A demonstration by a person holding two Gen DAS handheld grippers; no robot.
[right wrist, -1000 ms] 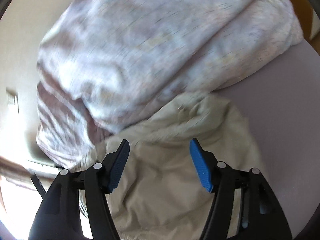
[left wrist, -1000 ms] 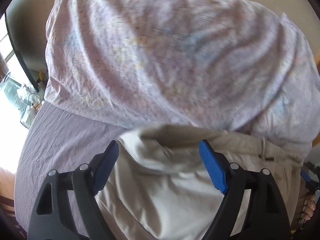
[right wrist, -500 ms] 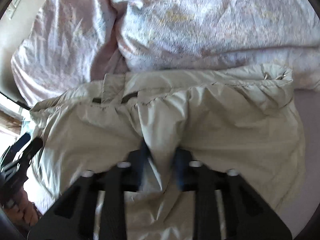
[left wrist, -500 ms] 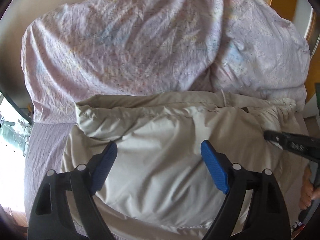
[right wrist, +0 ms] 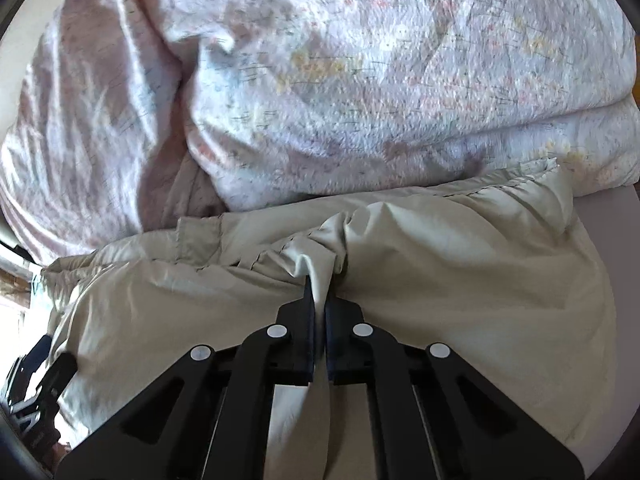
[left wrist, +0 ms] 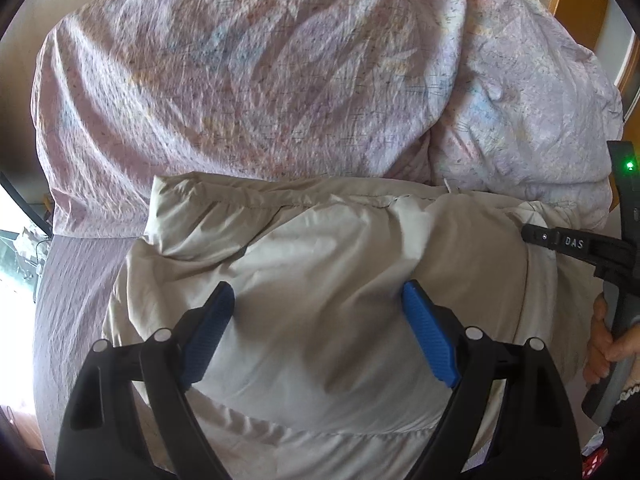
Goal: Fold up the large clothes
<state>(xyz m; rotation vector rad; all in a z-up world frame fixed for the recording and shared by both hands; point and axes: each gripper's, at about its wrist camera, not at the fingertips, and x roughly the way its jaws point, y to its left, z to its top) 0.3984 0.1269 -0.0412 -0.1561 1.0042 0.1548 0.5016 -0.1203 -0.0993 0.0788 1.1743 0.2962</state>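
Observation:
A puffy beige jacket lies on the purple bed sheet, its far edge against a heaped quilt. My left gripper is open with its blue pads spread over the middle of the jacket, gripping nothing. My right gripper is shut on a pinched ridge of the jacket near its gathered seam. The right gripper's body also shows at the right edge of the left wrist view, with a hand on its handle.
A large crumpled pale floral quilt fills the far side of the bed; it also shows in the right wrist view. A bright window is at the left edge. An orange wooden frame stands at the far right.
My right gripper has closed fully on a fold of the jacket. My left gripper has stayed open and moved in closer over the jacket.

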